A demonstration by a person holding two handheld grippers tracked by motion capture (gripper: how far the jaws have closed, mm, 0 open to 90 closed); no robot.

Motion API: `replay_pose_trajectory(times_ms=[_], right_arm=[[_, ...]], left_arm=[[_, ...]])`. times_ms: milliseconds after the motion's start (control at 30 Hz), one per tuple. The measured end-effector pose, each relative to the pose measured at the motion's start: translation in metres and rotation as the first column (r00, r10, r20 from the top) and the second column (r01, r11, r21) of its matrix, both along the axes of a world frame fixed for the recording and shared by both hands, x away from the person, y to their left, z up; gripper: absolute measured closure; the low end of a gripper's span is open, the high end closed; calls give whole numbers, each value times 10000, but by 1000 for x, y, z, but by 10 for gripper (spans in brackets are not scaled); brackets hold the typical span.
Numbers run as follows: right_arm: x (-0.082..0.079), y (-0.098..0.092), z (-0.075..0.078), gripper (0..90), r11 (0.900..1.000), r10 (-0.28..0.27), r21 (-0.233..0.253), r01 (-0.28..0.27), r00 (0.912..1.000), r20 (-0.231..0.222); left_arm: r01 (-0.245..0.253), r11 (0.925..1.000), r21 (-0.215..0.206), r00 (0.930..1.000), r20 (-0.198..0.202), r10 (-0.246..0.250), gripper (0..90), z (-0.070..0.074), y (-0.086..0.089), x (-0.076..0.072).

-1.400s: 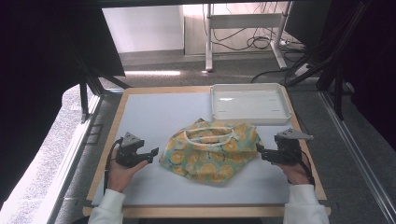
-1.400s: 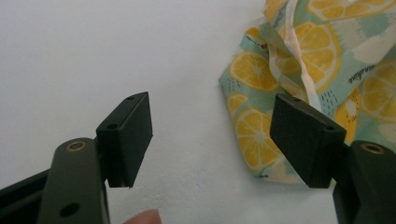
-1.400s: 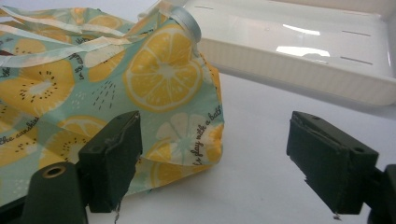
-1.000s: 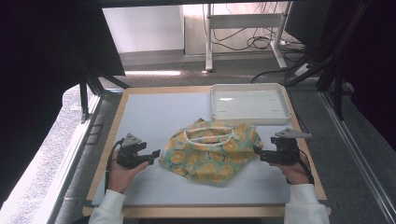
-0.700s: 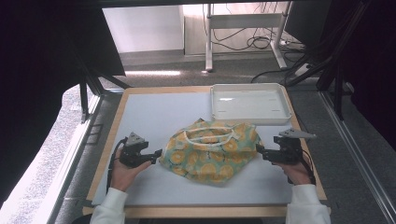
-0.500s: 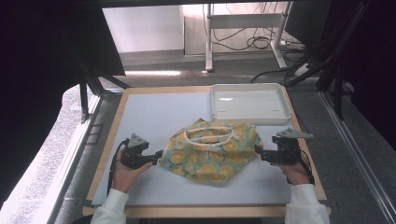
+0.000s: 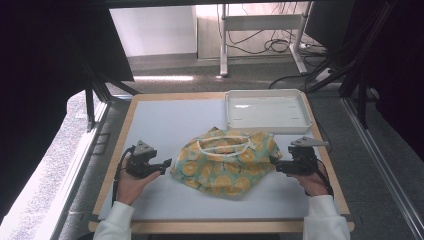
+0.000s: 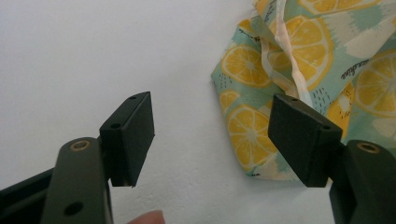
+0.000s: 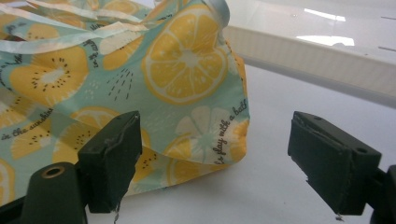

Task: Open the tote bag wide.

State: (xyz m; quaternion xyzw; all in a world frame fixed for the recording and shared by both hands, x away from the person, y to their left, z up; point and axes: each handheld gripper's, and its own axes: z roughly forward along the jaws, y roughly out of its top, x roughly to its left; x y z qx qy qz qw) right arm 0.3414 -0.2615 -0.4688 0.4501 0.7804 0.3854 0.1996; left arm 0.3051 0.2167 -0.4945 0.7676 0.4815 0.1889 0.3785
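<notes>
A crumpled cloth bag (image 7: 226,161) printed with lemon slices on pale green lies in the middle of the white table top (image 7: 170,125). My left gripper (image 7: 165,164) is open at the bag's left edge, its jaws wide apart with the bag's corner (image 8: 252,135) between and just beyond them. At the bag's right edge my right gripper (image 7: 274,162) is open too, and the bag's right corner (image 9: 187,116) lies between its jaws. Neither gripper holds anything. A white drawstring (image 8: 289,51) runs along the bag's mouth.
A white rectangular tray (image 7: 267,110) stands at the back right of the table, close behind the bag and near my right gripper (image 9: 327,60). A wooden rim borders the table top. Beyond the table are desk legs and cables on the floor.
Both grippers have moved inward toward the bag, the left one more, from clear of its edge to right beside it. The bag has not moved.
</notes>
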Motion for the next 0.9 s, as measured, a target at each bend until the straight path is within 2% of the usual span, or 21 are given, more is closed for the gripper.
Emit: replay_pose_trajectory(times_ms=[133,267,467,600,900], right_arm=[[2,2,-1,177,9999,93,63,-93,10000,-26],[2,7,0,177,9994,344,60,-344,9994,-19],[4,7,-2,177,9995,309,18,-309,9995,-118],[4,8,-1,177,9994,334,81,-334,9994,-22],[3,10,-1,177,9993,365,61,-365,9993,38]], left_arm=[[196,9998,-39,9997,113,-196,316,7,-2,2],[306,9994,183,9992,237,-310,316,15,-7,10],[454,9990,5,9983,359,-453,314,24,-8,17],[259,9997,35,9993,283,-260,314,27,-7,17],[247,9996,-157,9992,319,-242,312,39,-10,17]])
